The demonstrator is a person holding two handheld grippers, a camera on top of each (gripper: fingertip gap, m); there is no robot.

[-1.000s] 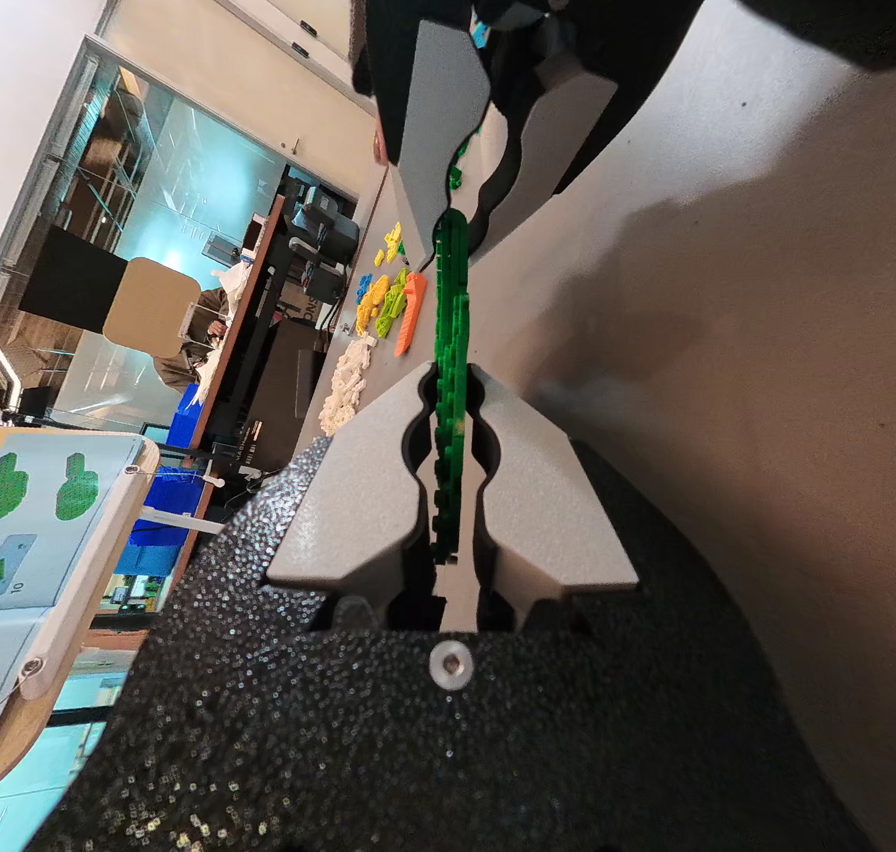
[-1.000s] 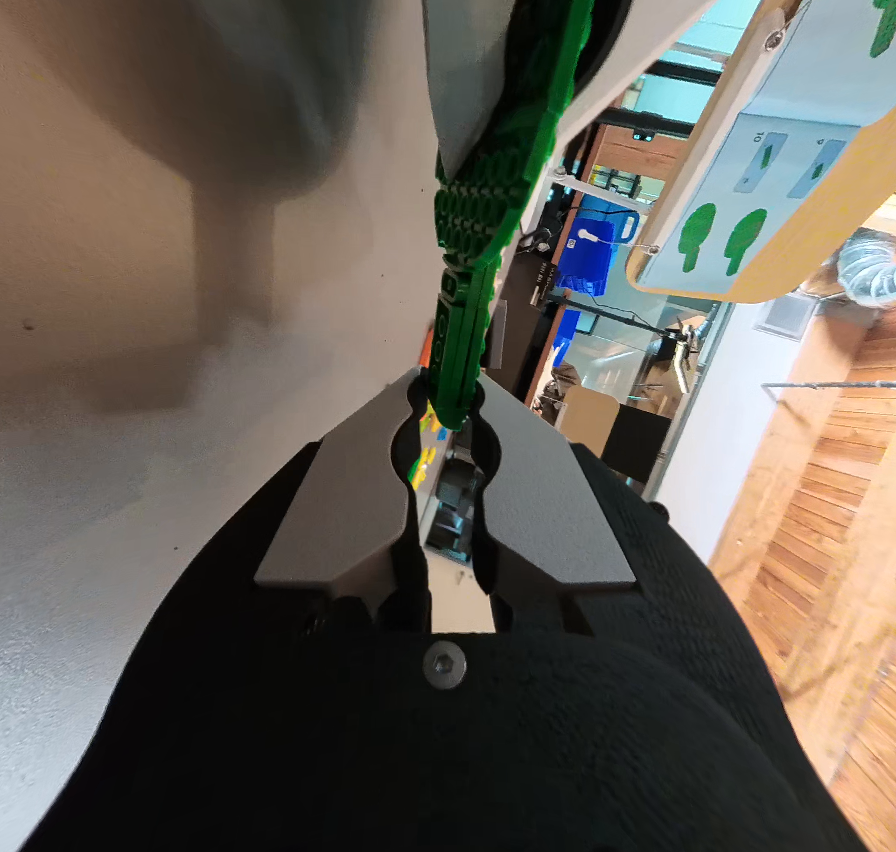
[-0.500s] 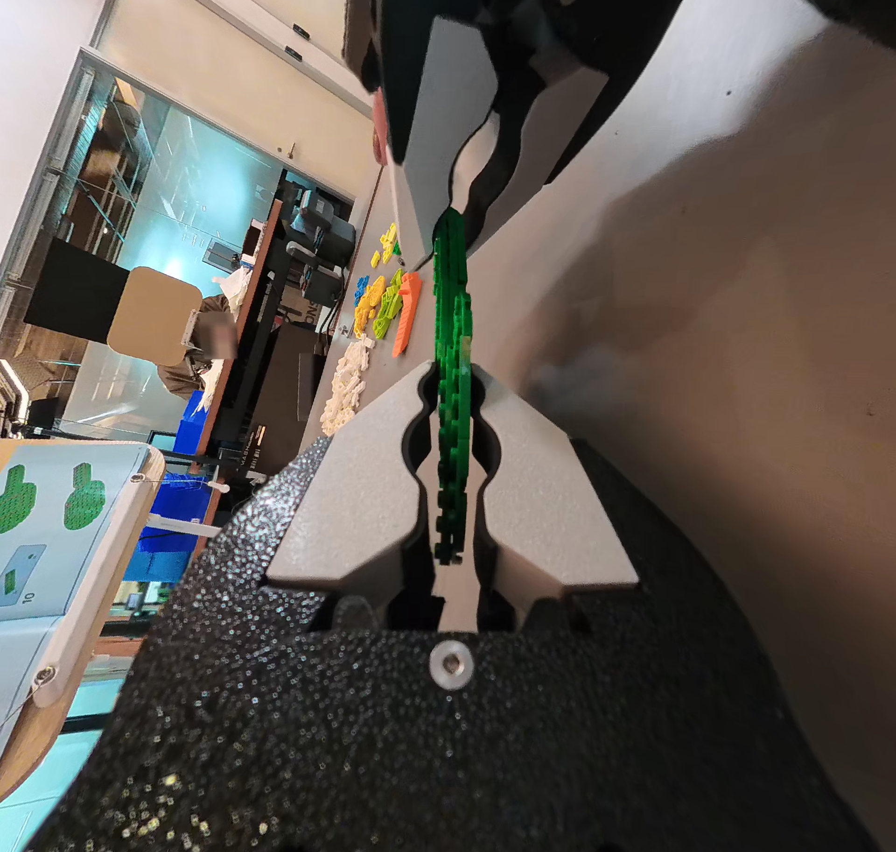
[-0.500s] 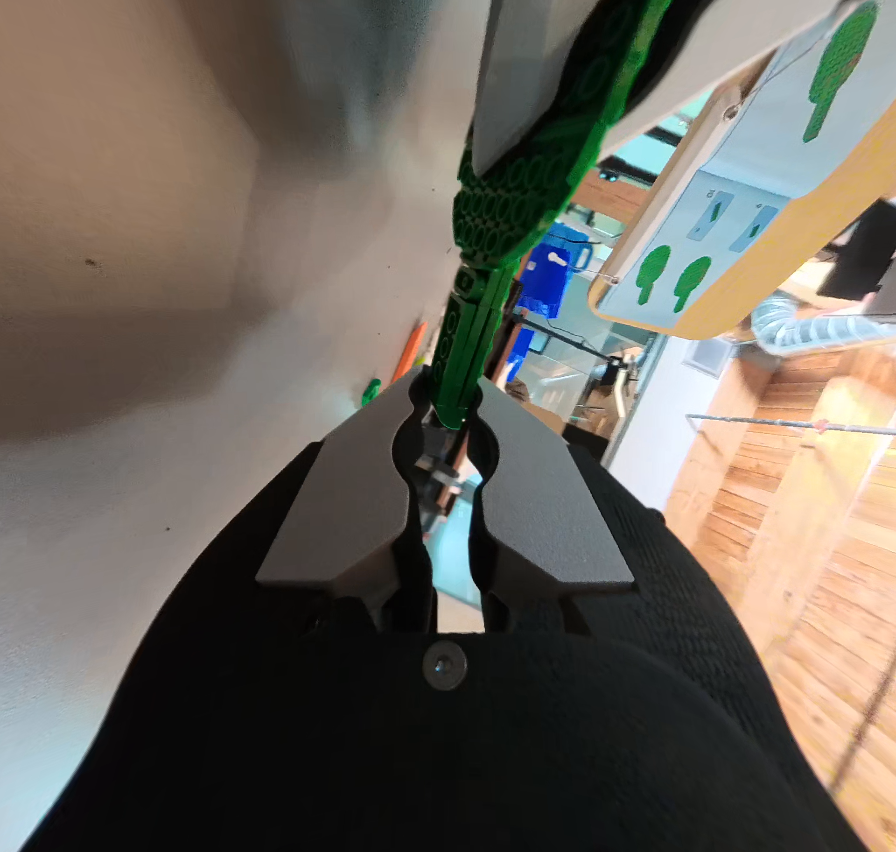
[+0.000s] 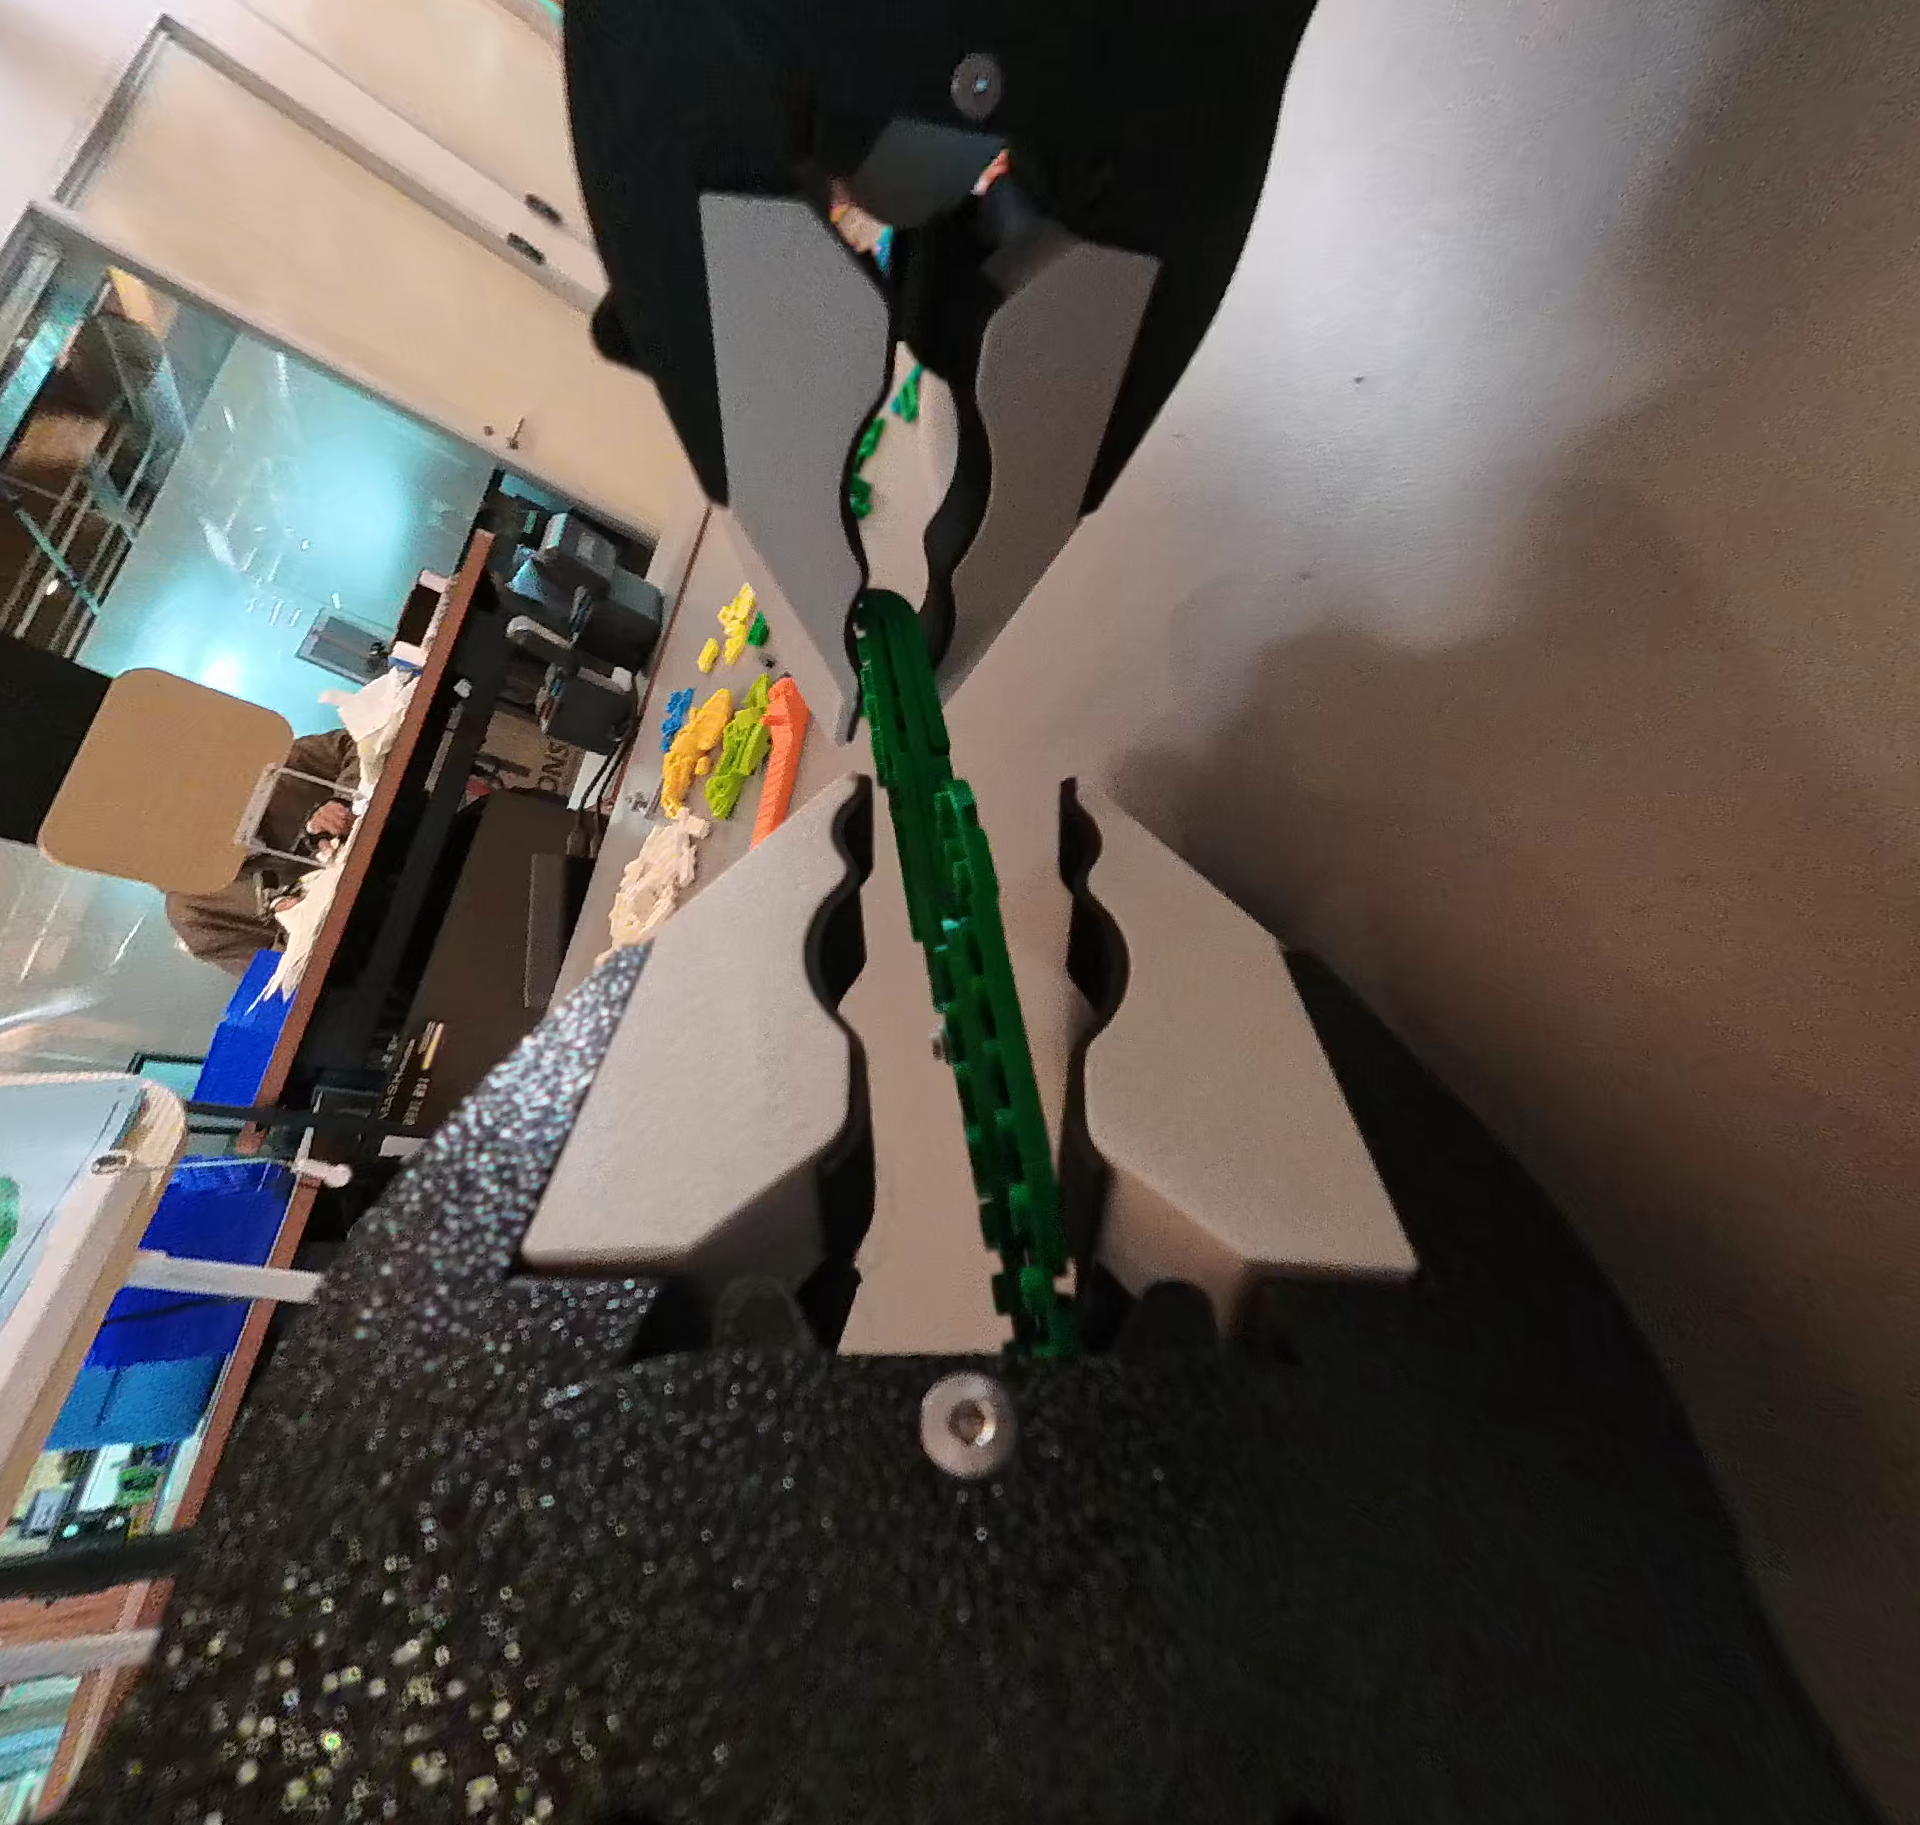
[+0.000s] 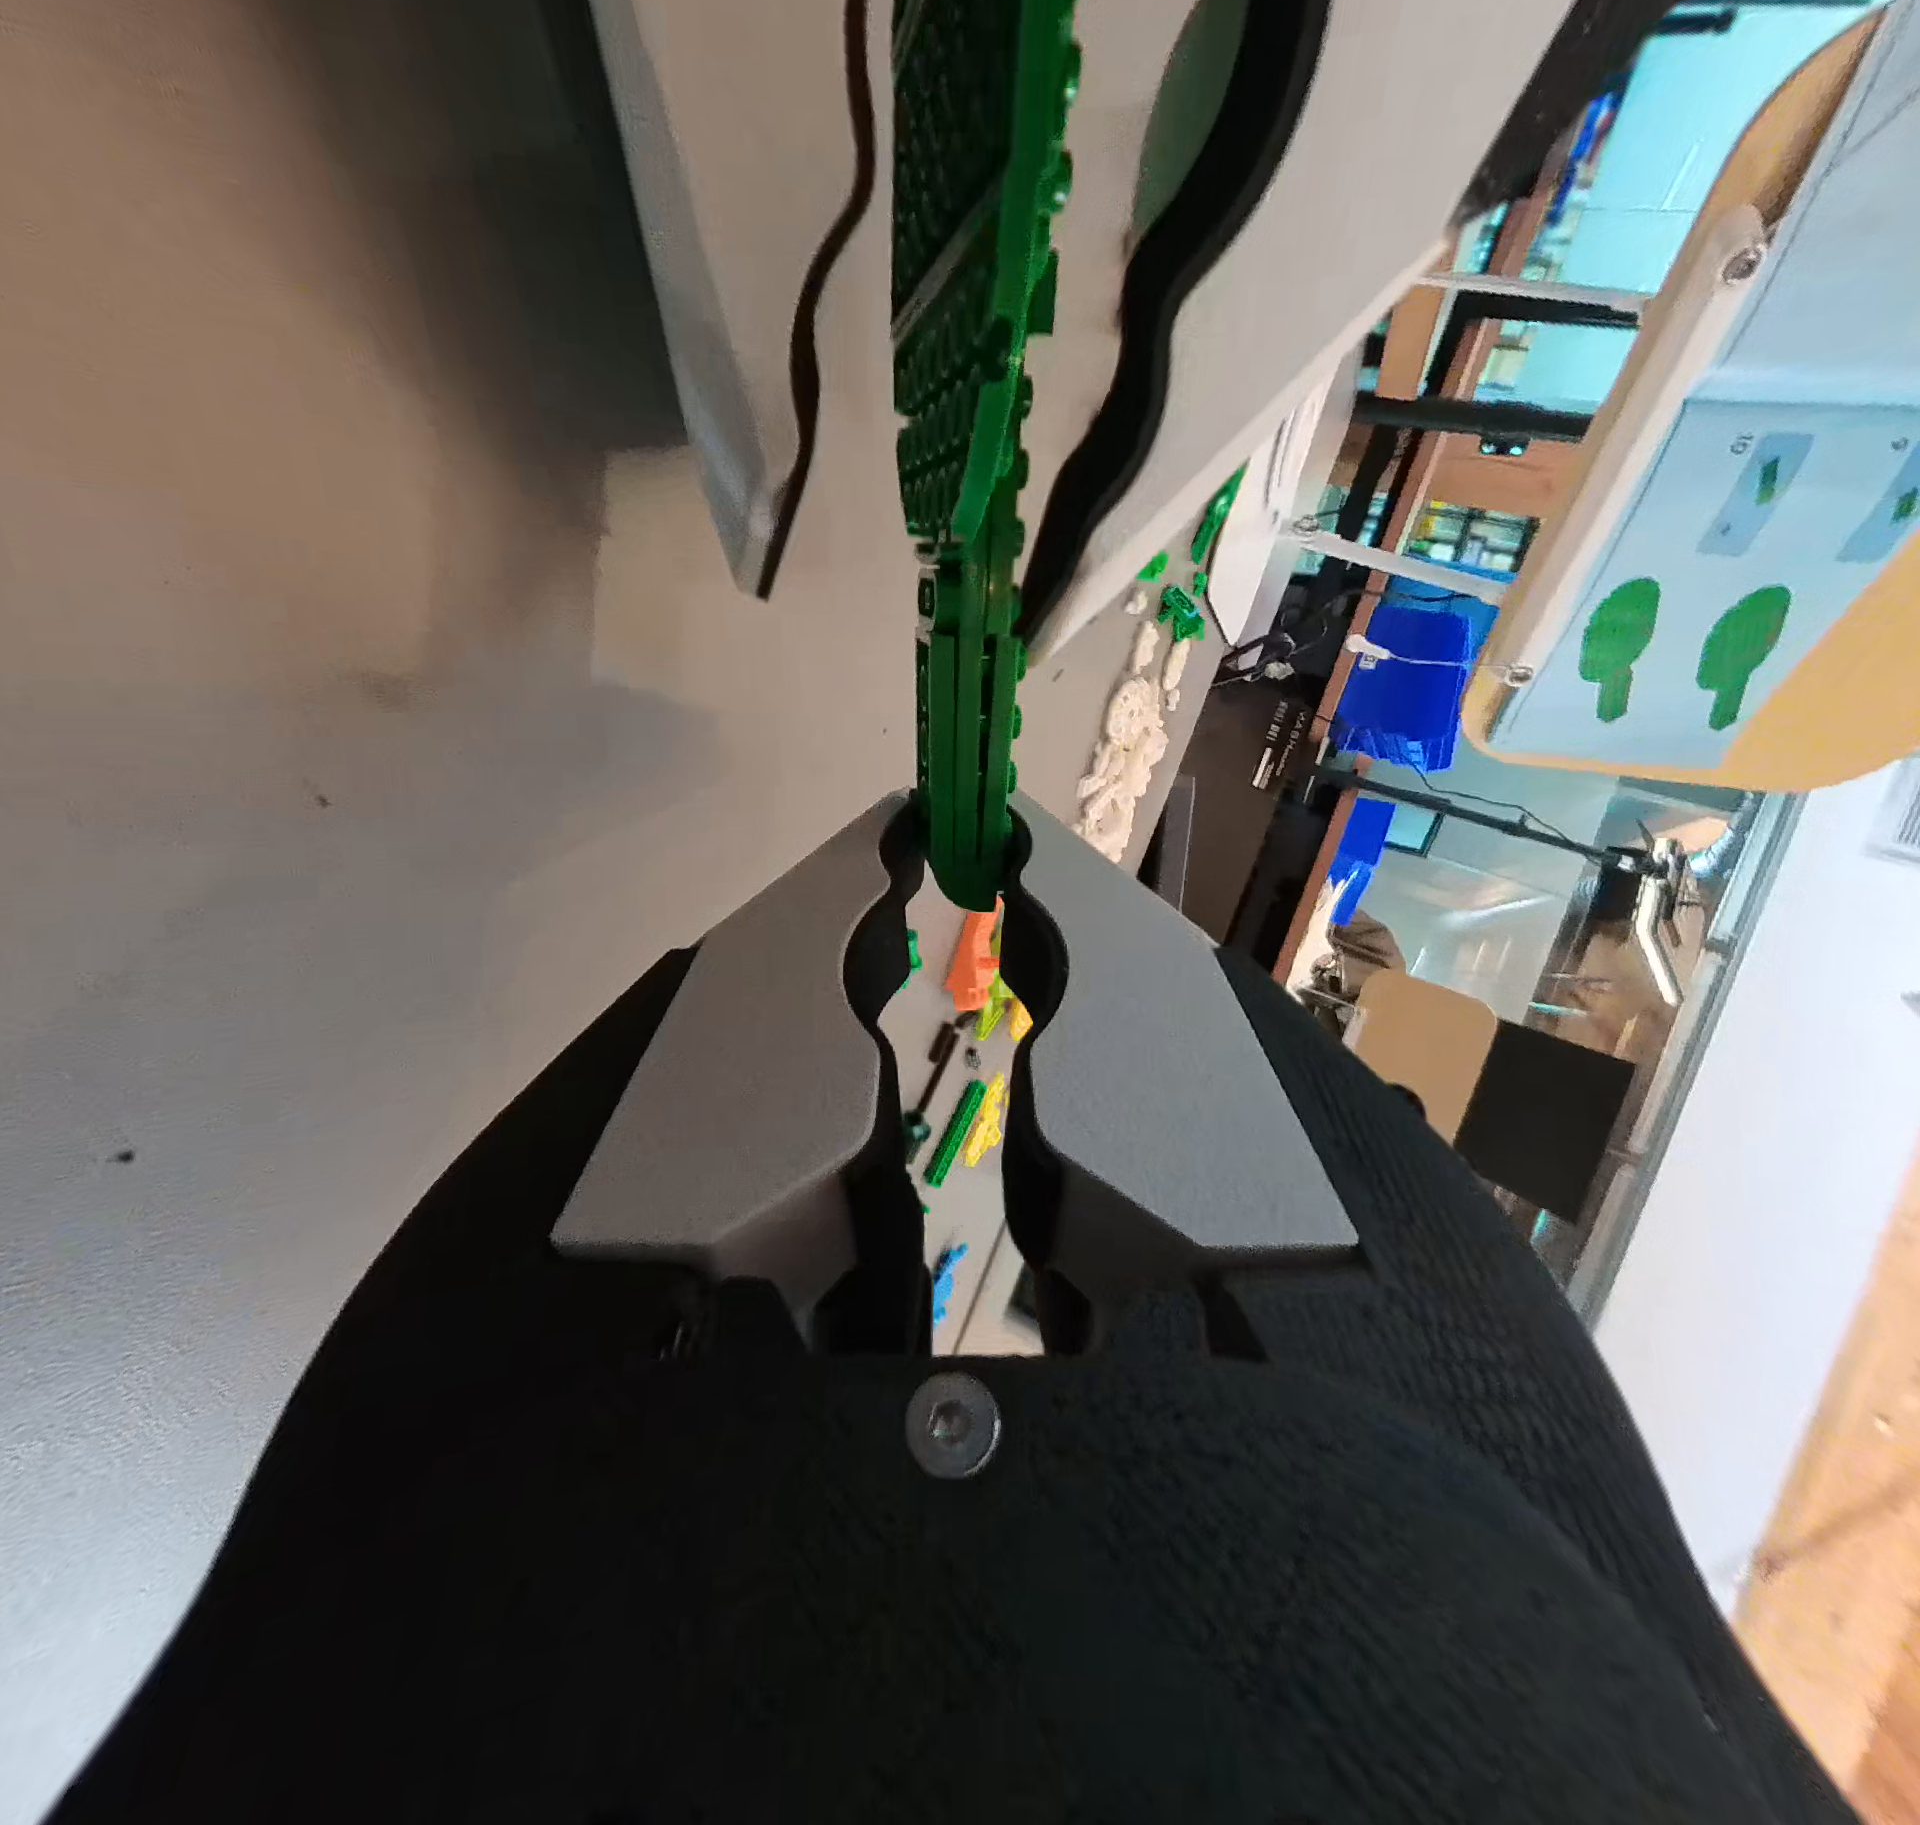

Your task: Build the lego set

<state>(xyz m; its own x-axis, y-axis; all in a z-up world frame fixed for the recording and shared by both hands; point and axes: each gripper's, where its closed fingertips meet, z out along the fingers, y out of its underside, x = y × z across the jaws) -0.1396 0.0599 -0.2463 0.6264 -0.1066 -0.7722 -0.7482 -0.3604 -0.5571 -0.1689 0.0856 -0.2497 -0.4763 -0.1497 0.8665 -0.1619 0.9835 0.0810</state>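
The left gripper (image 5: 961, 809) is standing released: its two grey fingers (image 5: 748, 1048) are spread apart, with a gap showing on either side of the flat dark-green assembly of plastic building-brick plates (image 5: 956, 902) that is running between them. The plate assembly is slanting toward the base of one finger, but whether it is touching there cannot be told.

The right gripper (image 6: 966, 830) is clenching the far, narrow end of that same green assembly (image 6: 971, 736), both grey fingertips (image 6: 831, 902) pressing against it from either side. In the left wrist view this gripper (image 5: 899, 622) is showing opposite, pinching the tip of the plates.

The assembly is being held up in the air above the pale grey tabletop (image 5: 1558, 425).

Toward the table's far edge, loose bricks are lying in small heaps: a white pile (image 5: 655, 876), a yellow pile (image 5: 694, 747), a lime-green pile (image 5: 740, 762), an orange ridged piece (image 5: 781, 757) and a few blue pieces (image 5: 675, 710).

A wooden-edged board carrying a pale blue instruction sheet with green shapes (image 6: 1704, 632) is standing beside the table, with blue plastic bins (image 6: 1403, 684) behind it.
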